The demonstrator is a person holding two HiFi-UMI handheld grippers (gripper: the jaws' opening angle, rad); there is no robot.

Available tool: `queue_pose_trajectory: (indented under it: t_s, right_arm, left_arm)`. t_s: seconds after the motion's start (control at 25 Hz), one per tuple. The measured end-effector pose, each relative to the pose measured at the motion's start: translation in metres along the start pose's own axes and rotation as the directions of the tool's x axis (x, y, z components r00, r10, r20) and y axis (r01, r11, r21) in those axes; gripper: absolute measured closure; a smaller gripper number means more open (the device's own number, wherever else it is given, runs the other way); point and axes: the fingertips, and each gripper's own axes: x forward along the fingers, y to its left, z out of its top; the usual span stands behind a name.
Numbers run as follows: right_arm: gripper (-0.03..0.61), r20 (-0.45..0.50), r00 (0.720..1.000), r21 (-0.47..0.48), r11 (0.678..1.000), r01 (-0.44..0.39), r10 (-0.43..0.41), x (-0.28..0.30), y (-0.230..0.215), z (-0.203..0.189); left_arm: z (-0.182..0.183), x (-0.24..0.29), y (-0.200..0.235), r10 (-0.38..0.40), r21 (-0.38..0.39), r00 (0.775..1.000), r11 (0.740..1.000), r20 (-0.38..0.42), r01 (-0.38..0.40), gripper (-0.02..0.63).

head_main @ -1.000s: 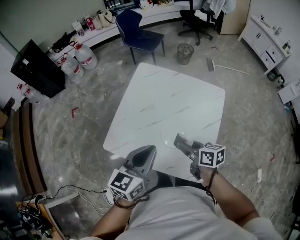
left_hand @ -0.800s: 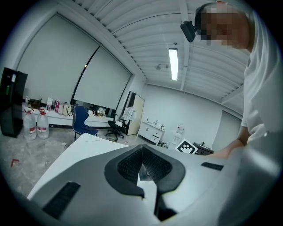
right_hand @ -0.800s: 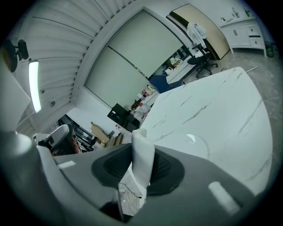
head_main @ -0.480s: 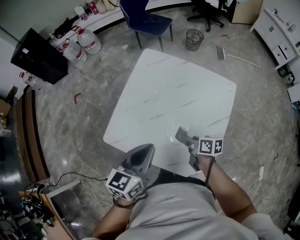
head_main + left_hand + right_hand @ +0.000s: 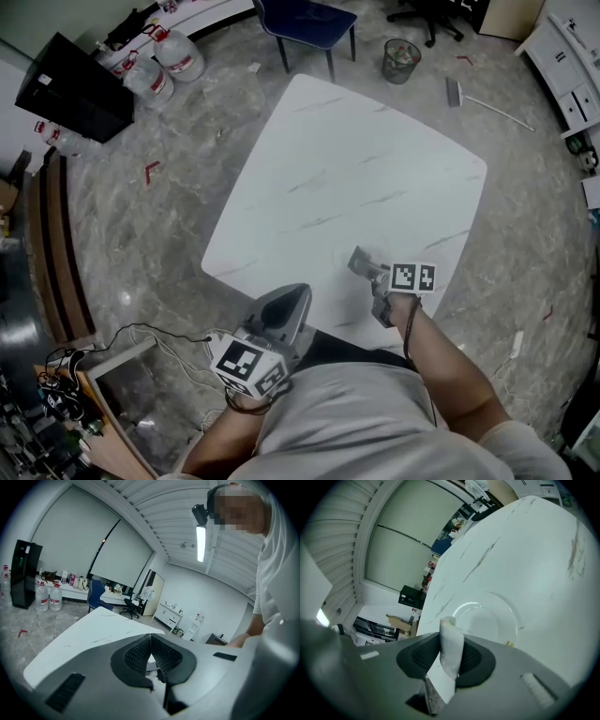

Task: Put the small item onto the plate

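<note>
Right gripper (image 5: 451, 654) is clenched on the small item (image 5: 451, 641) (white, roll-shaped, with a flat tab trailing back between the pads). The item rides in the jaws at the near side of the plate (image 5: 508, 611) and is not set down on it yet. Left gripper (image 5: 151, 644) has its jaws together on nothing and is parked low off the near edge of the table (image 5: 356, 159), out of play.

Likely risks from here:
- plate is clear on a white top, so its rim is hard to read; coming in low could clip it and shove it
- item looks light and rounded; let go from height, it may bounce or roll over the shallow rim
- grip takes only part of the item, so it may swing or cling to a pad on release
- opening too early drops it on the table, near side of the plate
</note>
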Motion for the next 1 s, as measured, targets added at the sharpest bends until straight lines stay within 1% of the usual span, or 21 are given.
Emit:
queue_pose_trajectory:
  t_s: [0.24, 0.32, 0.48, 0.72, 0.76, 0.8, 0.88, 1.0]
  right_arm:
    - [0.483, -0.018, 1.000, 0.043, 0.999, 0.006, -0.005, 0.017, -0.012, 0.005]
    - [0.483, -0.017, 1.000, 0.048, 0.999, 0.011, -0.010, 0.020, -0.014, 0.007]
    - [0.483, -0.026, 0.999, 0.027, 0.999, 0.044, -0.043, 0.023, -0.022, 0.009]
    - [0.480, -0.042, 0.998, 0.069, 0.997, 0.044, -0.041, 0.026, -0.023, 0.011]
    - [0.477, -0.045, 0.998, 0.071, 0.996, 0.047, -0.044, 0.026, -0.023, 0.010]
    - [0.455, -0.050, 0.998, 0.069, 0.996, 0.048, -0.045, 0.027, -0.023, 0.009]
    - [0.440, -0.057, 0.997, 0.061, 0.997, 0.050, -0.047, 0.028, -0.022, 0.007]
    - [0.412, -0.063, 0.995, 0.055, 0.996, 0.075, -0.071, 0.028, -0.020, 0.007]
  left_arm:
    - [-0.009, 0.010, 0.005, 0.005, -0.028, 1.000, 1.000, -0.011, -0.005, 0.607]
    - [-0.012, 0.010, 0.005, 0.001, -0.030, 1.000, 1.000, -0.014, -0.002, 0.607]
    - [-0.015, 0.010, 0.009, 0.011, -0.037, 1.000, 0.999, -0.024, -0.012, 0.607]
    - [-0.018, 0.011, 0.010, 0.004, -0.044, 0.999, 0.999, -0.041, -0.006, 0.607]
    - [-0.019, 0.011, 0.010, 0.003, -0.046, 0.999, 0.999, -0.047, -0.005, 0.607]
    - [-0.020, 0.011, 0.010, 0.001, -0.046, 0.999, 0.999, -0.050, -0.004, 0.607]
    - [-0.022, 0.012, 0.009, -0.002, -0.042, 0.999, 0.999, -0.050, 0.000, 0.607]
    - [-0.021, 0.011, 0.008, -0.005, -0.040, 0.999, 0.999, -0.047, 0.004, 0.607]
